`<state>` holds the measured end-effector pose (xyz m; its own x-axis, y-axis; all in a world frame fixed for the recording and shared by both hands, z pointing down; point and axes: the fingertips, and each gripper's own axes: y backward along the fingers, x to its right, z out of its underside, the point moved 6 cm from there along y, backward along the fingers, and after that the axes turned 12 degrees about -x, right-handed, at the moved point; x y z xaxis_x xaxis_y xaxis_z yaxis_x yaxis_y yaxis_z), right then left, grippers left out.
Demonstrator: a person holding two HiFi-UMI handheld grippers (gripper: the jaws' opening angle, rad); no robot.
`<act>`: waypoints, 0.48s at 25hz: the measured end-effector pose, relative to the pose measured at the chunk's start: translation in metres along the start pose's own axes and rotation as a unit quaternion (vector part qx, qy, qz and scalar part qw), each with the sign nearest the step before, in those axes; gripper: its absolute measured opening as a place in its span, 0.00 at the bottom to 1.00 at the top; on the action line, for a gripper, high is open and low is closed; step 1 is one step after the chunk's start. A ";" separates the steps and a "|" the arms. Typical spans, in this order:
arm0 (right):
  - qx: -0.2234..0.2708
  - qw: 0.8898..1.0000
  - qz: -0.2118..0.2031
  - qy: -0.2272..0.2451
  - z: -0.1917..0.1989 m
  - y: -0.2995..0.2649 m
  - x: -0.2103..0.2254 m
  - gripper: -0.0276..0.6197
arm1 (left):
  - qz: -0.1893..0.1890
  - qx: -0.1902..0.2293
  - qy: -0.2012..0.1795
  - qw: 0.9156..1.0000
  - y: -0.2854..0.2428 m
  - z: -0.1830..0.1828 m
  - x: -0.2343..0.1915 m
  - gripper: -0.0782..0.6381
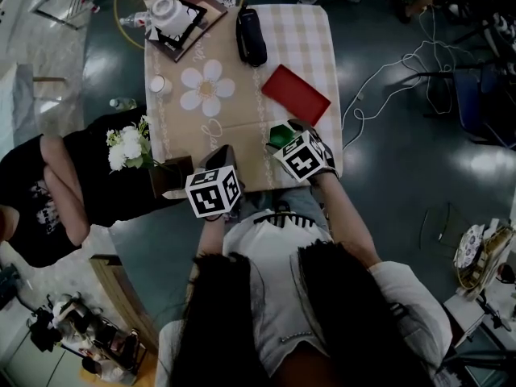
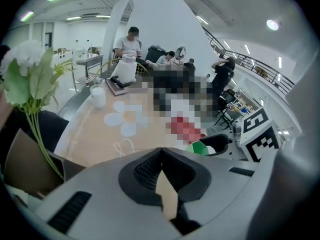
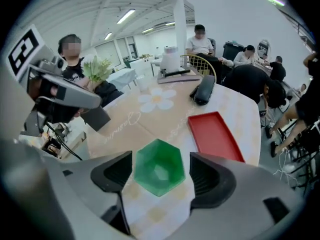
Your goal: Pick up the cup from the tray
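With right gripper (image 3: pixel 162 175) wide astride green cup (image 3: pixel 159 165), pads clear, left gripper (image 2: pixel 161 171) shut: square onto opposite flats, squeeze gently, lift straight.

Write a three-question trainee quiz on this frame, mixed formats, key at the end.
1. True or false: the green cup stands inside the red tray.
2. Pick one. The jaws of the right tool are:
A) clamped on the cup
B) apart, one on each side of the cup, not pressing on it
C) together, with nothing between them
3. Fill in: the jaws of the left tool are ___, with nothing between them.

Key: 1 false, the cup stands beside the tray, off it; 2 B; 3 together.
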<state>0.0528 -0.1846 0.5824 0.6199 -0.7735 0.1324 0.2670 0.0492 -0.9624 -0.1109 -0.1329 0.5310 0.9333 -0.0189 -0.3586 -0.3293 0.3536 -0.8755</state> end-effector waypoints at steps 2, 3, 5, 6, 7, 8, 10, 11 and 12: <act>0.020 1.000 0.002 0.002 -0.005 0.011 0.000 0.58 | 0.001 0.002 0.000 1.000 0.001 0.001 -0.001 0.12; 0.036 0.999 0.007 -0.002 -0.008 0.018 0.000 0.58 | 0.003 0.003 -0.001 1.000 0.001 0.001 -0.001 0.12; 0.071 0.997 0.010 -0.021 -0.012 0.033 -0.001 0.58 | 0.010 0.008 -0.005 1.000 0.003 0.001 0.001 0.12; 0.087 0.996 0.005 -0.032 -0.014 0.040 -0.002 0.58 | 0.015 0.011 -0.008 1.000 0.004 0.001 0.003 0.12; 0.101 0.994 -0.003 -0.042 -0.015 0.046 -0.003 0.58 | 0.019 0.013 -0.012 1.000 0.005 0.000 0.005 0.12; 0.115 0.992 -0.010 -0.054 -0.016 0.052 -0.005 0.58 | 0.024 0.016 -0.015 0.999 0.006 0.000 0.007 0.12; 0.149 0.985 -0.012 -0.082 -0.016 0.066 -0.006 0.55 | 0.032 0.022 -0.020 0.999 0.010 -0.001 0.010 0.12; 0.167 0.981 -0.008 -0.098 -0.016 0.072 -0.006 0.50 | 0.036 0.027 -0.022 0.999 0.012 -0.002 0.011 0.12; 0.184 0.976 -0.001 -0.114 -0.015 0.079 -0.005 0.42 | 0.040 0.032 -0.024 0.998 0.015 -0.003 0.013 0.12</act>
<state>0.0596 -0.1859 0.5026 0.7561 -0.6151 0.2236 0.4894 0.3045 -0.8172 -0.1045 -0.1306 0.5126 0.9108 0.0563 -0.4090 -0.3945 0.4110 -0.8218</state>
